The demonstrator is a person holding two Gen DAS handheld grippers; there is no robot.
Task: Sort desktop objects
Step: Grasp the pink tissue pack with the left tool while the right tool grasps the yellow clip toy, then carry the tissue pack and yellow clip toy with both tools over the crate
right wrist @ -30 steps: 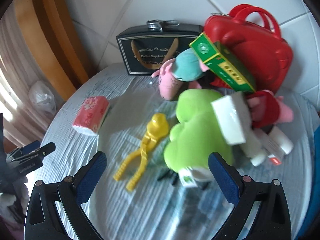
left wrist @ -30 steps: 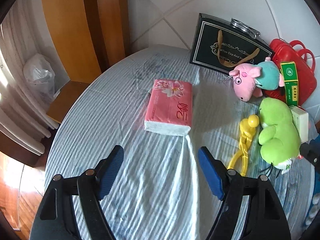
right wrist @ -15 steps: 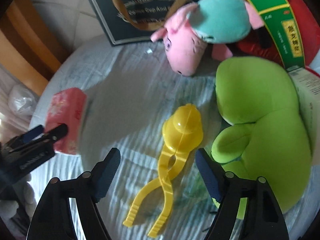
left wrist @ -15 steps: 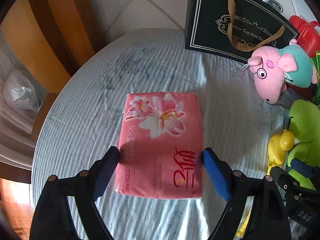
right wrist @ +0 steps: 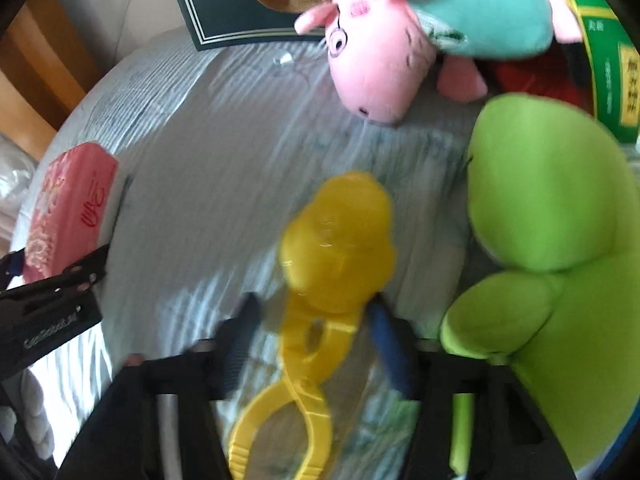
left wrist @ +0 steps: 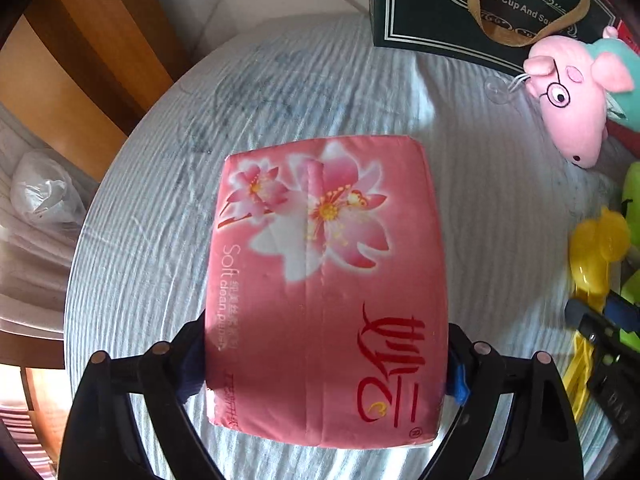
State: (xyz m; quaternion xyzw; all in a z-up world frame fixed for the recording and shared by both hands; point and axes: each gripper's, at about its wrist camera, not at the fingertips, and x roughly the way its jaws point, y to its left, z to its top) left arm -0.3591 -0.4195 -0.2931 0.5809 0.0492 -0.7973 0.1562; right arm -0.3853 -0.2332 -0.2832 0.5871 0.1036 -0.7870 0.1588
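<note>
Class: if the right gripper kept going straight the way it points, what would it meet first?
Probably the yellow clamp toy: its neck already sits between the closing right gripper. Beneath lies the striped tablecloth; contact is too blurred to confirm.

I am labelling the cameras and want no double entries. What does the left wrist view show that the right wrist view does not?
Only the left wrist view: the plastic bag beside the table and the tissue pack's flower print.

Only the right wrist view: the green box and the right hand-held gripper closing around the yellow clamp toy.

Both: the tissue pack, pink pig plush, dark gift bag, green plush, and the left hand-held gripper.
</note>
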